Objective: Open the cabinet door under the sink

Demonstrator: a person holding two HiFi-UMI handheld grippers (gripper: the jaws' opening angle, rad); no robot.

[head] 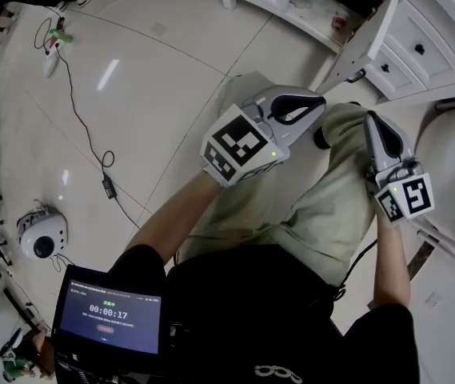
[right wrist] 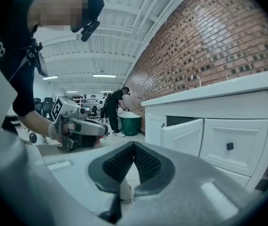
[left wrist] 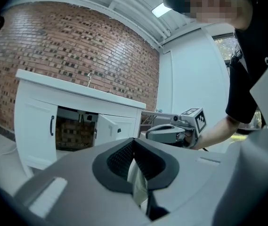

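Note:
The white sink cabinet (head: 419,38) stands at the upper right of the head view. One of its doors (head: 357,42) is swung open, with a dark handle (head: 357,76) near its edge. In the left gripper view the open door (left wrist: 103,128) stands beside a dark opening (left wrist: 72,132). The door left of the opening (left wrist: 37,128) is closed. The right gripper view shows the open door (right wrist: 185,136) beside a drawer (right wrist: 235,147). My left gripper (head: 317,102) (left wrist: 134,144) and right gripper (head: 371,120) (right wrist: 134,147) hover over my knees, short of the cabinet, both shut and holding nothing.
A tablet (head: 111,314) showing a timer sits at my lower left. A round white device (head: 41,234), cables (head: 83,126) and a power strip (head: 53,54) lie on the tiled floor. A white rounded fixture (head: 451,154) is at my right. Far off, a person (right wrist: 116,107) stands by a green bin (right wrist: 133,124).

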